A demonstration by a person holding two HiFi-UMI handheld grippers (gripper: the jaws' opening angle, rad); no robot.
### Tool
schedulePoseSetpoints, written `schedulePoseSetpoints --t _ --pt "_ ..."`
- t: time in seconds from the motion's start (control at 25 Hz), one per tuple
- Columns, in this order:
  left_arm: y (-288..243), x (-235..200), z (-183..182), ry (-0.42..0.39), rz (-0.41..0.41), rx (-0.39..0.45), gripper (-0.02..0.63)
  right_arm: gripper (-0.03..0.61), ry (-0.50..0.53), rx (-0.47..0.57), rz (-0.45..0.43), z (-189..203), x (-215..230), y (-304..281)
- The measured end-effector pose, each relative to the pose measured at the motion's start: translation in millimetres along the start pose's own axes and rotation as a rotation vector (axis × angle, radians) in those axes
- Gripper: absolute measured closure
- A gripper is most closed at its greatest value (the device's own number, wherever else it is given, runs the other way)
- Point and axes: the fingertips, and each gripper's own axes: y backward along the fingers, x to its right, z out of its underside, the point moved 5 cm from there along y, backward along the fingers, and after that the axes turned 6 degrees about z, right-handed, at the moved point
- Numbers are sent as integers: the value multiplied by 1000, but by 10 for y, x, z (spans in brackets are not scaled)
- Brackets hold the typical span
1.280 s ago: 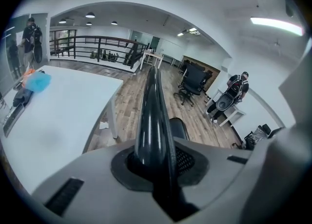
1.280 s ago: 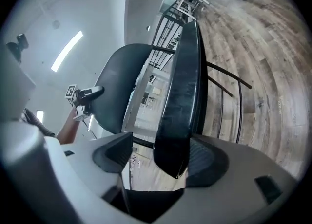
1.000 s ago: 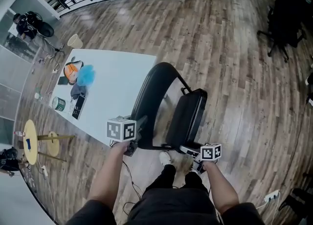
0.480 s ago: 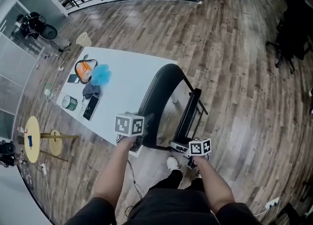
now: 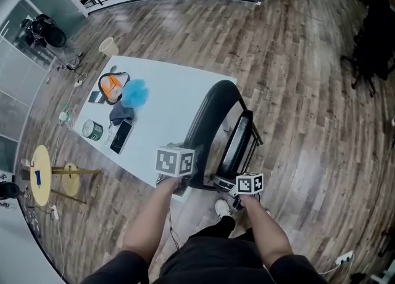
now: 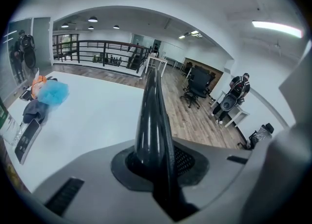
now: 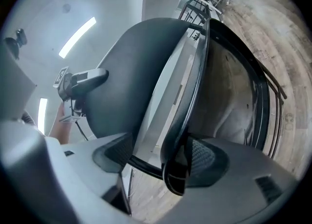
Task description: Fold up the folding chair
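Chair (image 5: 223,129) dead centre on the wood floor (image 5: 308,91), seat (image 5: 238,139) tipped up close against the backrest (image 5: 208,113), and the white table (image 5: 173,91) sits tight at its 9 o'clock. At the chair's 7 o'clock the left gripper (image 5: 186,179) has its jaws narrow, clamped on the thin black edge of the backrest (image 6: 152,106); that edge runs straight up between the pads. At 6 o'clock the right gripper (image 5: 232,186) shows wide jaws in its own view (image 7: 161,162), and the seat's rim (image 7: 181,140) lies against one pad while floor shows through the gap to the other. On the table at 9 o'clock lie a phone (image 5: 121,136), a can (image 5: 92,129) and a blue puff (image 5: 134,93).
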Motion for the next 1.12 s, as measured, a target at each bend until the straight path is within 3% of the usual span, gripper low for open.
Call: schedulePoseSetpoints --t 0.36,0.48,0.56,0.64,0.72,0.88,1.04,1.12 --pt "17 10 -11 -17 -7 1 548 239 -35 51 -6 -9 -13 -198" --pt "22 -2 -3 -29 -13 2 547 238 2 55 26 18 20 -188" --pt "71 10 -16 -89 -52 20 532 238 37 75 75 18 49 -101" --pt "197 44 -51 -196 -134 47 472 238 89 101 159 1 98 82" --pt "367 93 -85 -292 -214 100 414 238 145 145 232 -67 101 338" --pt "850 301 -78 -406 -318 292 407 238 247 281 289 -249 -162 976" --pt "1170 944 109 -381 -184 516 436 246 430 428 383 -249 -543 1755" --pt "1151 1307 255 -378 -130 606 503 346 459 541 461 -201 -710 2248"
